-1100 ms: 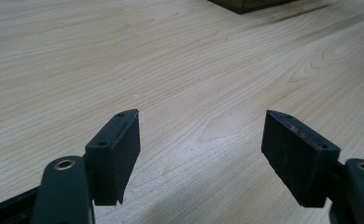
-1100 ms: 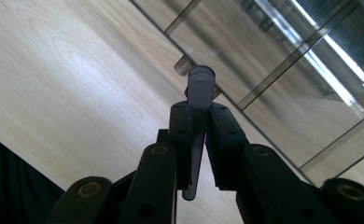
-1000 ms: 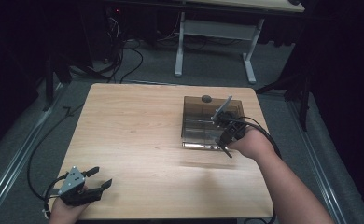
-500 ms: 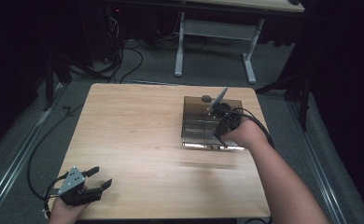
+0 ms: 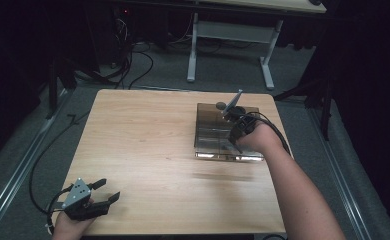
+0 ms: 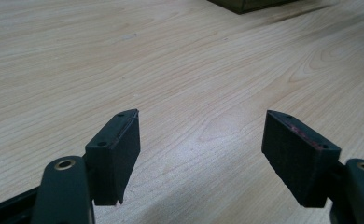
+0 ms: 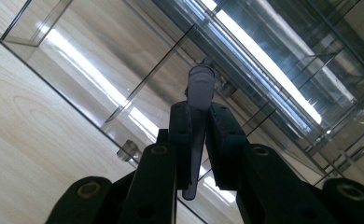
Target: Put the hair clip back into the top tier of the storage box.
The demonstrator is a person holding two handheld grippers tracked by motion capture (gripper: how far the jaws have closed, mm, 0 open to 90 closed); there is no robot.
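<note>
High view overlooks the table [image 5: 148,150]; tongs cameras skim it closely.

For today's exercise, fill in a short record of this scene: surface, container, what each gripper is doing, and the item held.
Surface: wooden table
Container: clear divided box, far right part of the table
Right gripper: over the box, fingers shut on a thin pale stick
Left gripper: near the table's front left corner, fingers open, holding nothing
</note>
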